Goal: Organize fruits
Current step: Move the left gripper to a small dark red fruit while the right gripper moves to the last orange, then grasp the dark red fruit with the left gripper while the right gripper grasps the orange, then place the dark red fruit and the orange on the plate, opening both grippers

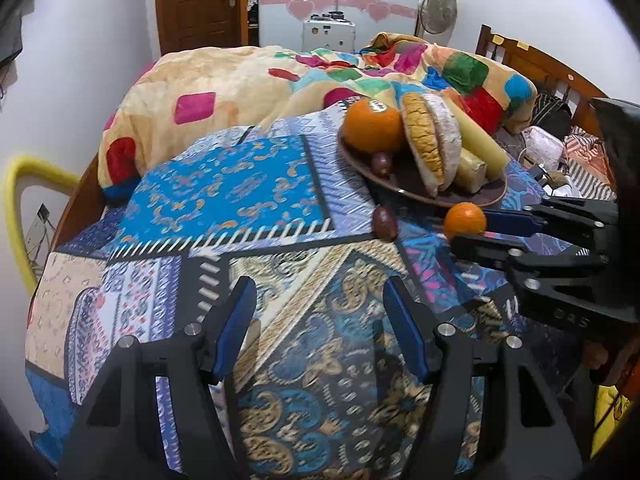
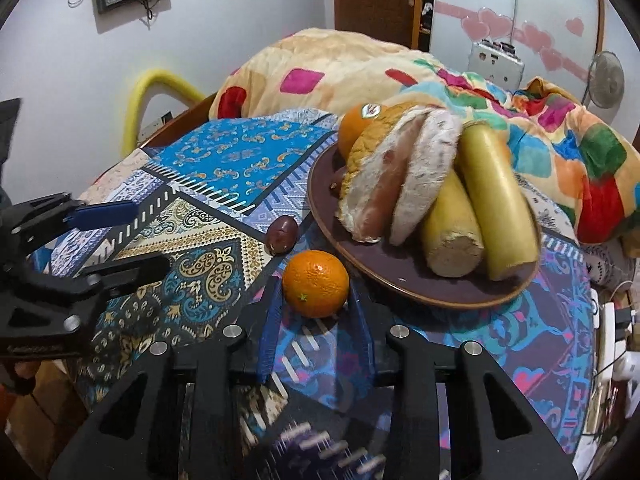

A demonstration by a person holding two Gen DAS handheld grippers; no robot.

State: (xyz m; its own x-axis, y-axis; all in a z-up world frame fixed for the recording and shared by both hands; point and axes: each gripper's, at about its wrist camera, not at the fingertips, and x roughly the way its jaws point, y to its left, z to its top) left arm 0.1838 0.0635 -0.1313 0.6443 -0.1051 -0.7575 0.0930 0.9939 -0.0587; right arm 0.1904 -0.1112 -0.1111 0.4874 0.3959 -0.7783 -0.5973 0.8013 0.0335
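No legible text. The far orange on the plate carries a sticker; its print cannot be read. Embossed characters on the black body of the right tongs are too blurred to read.

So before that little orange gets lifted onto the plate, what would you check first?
1. Right tool closed on the small orange: ok, pads at both sides.
2. Grip firm enough to lift: cannot tell.
3. Left tool clear of it: ok, open and holding nothing.
4. Free spot on the brown plate: ok, front rim is bare.
5. Dark round fruit out of the way: ok, lying to the left.
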